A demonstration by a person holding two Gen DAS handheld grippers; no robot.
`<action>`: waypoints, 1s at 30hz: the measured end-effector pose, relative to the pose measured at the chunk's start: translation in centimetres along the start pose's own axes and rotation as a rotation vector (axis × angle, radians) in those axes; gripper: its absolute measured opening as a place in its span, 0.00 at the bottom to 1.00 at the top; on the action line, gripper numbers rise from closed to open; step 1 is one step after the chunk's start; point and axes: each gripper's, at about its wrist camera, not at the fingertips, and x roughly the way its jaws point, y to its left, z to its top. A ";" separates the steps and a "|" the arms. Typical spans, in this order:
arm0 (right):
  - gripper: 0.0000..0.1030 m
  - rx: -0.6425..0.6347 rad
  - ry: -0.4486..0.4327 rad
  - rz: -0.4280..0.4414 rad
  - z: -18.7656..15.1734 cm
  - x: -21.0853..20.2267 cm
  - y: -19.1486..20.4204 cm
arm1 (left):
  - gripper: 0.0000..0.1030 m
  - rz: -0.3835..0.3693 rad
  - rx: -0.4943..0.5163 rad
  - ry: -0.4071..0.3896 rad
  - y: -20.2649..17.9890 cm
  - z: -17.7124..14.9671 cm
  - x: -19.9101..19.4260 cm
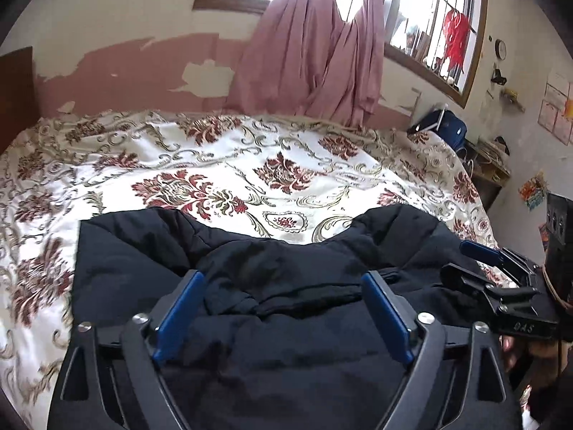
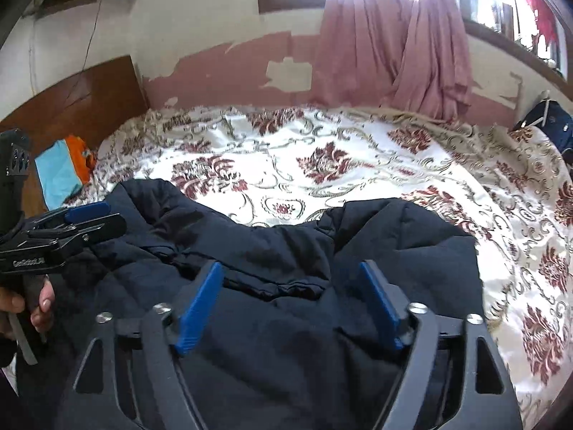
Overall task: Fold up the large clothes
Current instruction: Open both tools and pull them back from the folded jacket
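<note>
A dark padded jacket [image 1: 143, 251] lies spread on the flowered bed cover [image 1: 250, 165], bunched in the middle. My left gripper [image 1: 283, 279] hovers over the jacket's near part, open, with only loose fabric showing below its blue pads [image 1: 179, 308]. My right gripper [image 1: 458, 259] shows at the right edge. In the right wrist view my right gripper [image 2: 290, 267] is also open above the jacket [image 2: 412, 243], nothing pinched between its pads [image 2: 200, 301]. My left gripper [image 2: 112, 216] enters from the left, held by a hand [image 2: 39, 301].
The bed cover [image 2: 358, 143] stretches bare beyond the jacket to the wall. A pink curtain [image 1: 304, 53] hangs behind the bed. Folded turquoise and orange cloth [image 2: 64, 172] lies by the wooden headboard [image 2: 71, 100]. A blue bag [image 1: 447, 127] and a wooden desk [image 1: 490, 172] stand far right.
</note>
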 end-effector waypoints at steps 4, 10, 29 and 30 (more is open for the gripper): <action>0.96 0.029 -0.076 0.016 -0.8 -4.4 0.4 | 0.98 0.044 0.040 -0.089 -2.0 -0.7 -4.2; 0.98 0.035 -0.155 0.013 -3.1 -10.5 1.5 | 1.00 0.081 0.069 -0.186 -4.0 -2.7 -10.0; 0.98 0.018 -0.284 0.041 -11.7 -24.6 5.3 | 1.00 0.149 0.093 -0.313 -7.7 -12.2 -24.4; 0.98 0.016 -0.289 0.041 -12.4 -25.3 5.5 | 1.00 0.153 0.098 -0.314 -7.9 -12.7 -25.0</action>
